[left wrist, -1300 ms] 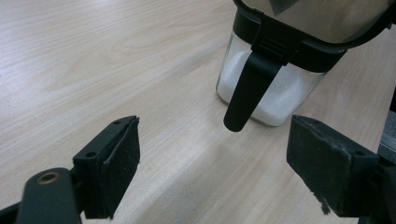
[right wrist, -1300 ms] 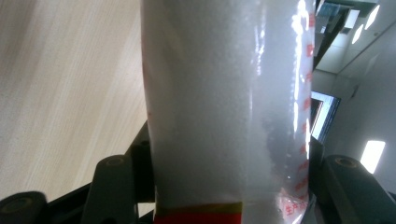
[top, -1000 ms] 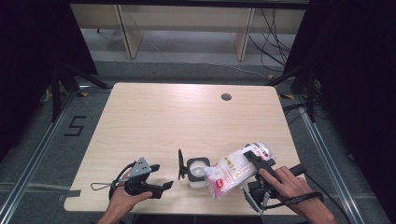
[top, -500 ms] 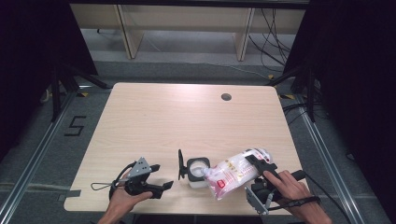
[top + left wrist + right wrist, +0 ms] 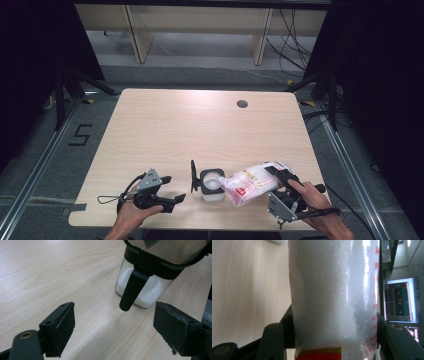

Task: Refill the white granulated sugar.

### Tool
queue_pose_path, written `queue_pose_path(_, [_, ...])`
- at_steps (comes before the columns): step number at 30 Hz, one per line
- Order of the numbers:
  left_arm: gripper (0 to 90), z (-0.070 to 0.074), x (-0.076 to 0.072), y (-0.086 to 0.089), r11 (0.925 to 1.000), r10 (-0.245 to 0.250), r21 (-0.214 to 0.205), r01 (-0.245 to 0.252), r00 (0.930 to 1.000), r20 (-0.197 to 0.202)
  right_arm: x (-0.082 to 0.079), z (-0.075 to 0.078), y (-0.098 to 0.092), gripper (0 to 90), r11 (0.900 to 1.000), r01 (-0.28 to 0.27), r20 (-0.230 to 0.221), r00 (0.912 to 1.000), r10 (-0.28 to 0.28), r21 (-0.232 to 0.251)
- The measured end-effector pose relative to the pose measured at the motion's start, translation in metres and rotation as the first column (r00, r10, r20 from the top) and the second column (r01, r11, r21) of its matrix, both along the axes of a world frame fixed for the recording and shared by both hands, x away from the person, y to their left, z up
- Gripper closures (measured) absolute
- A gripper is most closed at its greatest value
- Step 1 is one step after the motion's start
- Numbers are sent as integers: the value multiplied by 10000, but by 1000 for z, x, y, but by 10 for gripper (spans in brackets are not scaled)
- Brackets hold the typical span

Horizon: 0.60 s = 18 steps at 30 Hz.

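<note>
A clear plastic bag of white granules (image 5: 252, 183) with a red label lies tipped toward a small clear jar (image 5: 212, 184), its mouth end over the jar's opening. My right gripper (image 5: 280, 176) is shut on the bag (image 5: 332, 297), with a jaw pressed against each side. The jar (image 5: 140, 287) holds white granules and has a black rim; its hinged black lid (image 5: 193, 176) stands open on the left. My left gripper (image 5: 172, 190) rests on the table left of the jar, open with nothing between its jaws (image 5: 115, 332).
The wooden table (image 5: 200, 130) has a round cable hole (image 5: 242, 104) at the back right. Metal rails run along both sides of the table on the floor. A monitor (image 5: 399, 300) shows beyond the bag in the right gripper view.
My right hand has sunk a little and tilted the bag flatter, bringing its mouth closer over the jar. The left gripper has stayed put.
</note>
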<state>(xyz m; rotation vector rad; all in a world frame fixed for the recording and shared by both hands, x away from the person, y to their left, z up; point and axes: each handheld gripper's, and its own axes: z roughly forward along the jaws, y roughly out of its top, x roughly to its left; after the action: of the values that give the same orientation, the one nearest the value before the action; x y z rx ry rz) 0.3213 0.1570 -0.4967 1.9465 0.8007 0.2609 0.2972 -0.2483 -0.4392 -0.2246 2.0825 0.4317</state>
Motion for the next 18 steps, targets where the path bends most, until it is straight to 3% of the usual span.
queue_pose_path(1, [170,0,-1,-2,9996,173,-222,-177,9997,-183,1,0,-1,450,9997,56,-174,9998,-51,245])
queue_pose_path(2, [170,0,-1,-1,9998,142,-168,-145,9997,-193,1,-1,-3,450,9983,126,-264,9996,-112,565])
queue_pose_path(3, [170,0,-1,0,9999,56,-111,-56,10000,-36,5,2,-3,451,9993,-249,-31,9997,250,284])
queue_pose_path(5, [170,0,0,0,10000,11,3,-11,10000,14,6,-4,-5,451,9944,115,-607,9981,-52,1050])
queue_pose_path(6, [170,0,1,1,10000,-4,-25,4,10000,36,8,-4,-5,452,9947,-114,-675,9976,184,1023])
queue_pose_path(8, [170,1,1,1,10000,-27,-84,27,10000,72,9,-8,-6,452,9890,167,-1128,9936,-1,1467])
queue_pose_path(9, [170,2,0,1,10000,-9,58,8,10000,71,12,-8,-6,453,9905,-87,-1033,9944,231,1373])
queue_pose_path(10, [170,2,0,2,10000,-32,53,32,10000,73,12,-11,-7,453,9866,90,-1206,9926,108,1628])
queue_pose_path(13, [170,1,-1,1,9998,130,-126,-131,9999,-84,14,-12,-10,454,9862,-29,-1350,9905,255,1653])
queue_pose_path(16, [170,2,-1,1,10000,27,-25,-27,10000,15,13,-13,-13,455,9731,329,-1888,9820,110,2280])
queue_pose_path(18, [170,2,-1,1,10000,58,-78,-57,10000,27,15,-13,-15,456,9669,373,-1995,9798,143,2524])
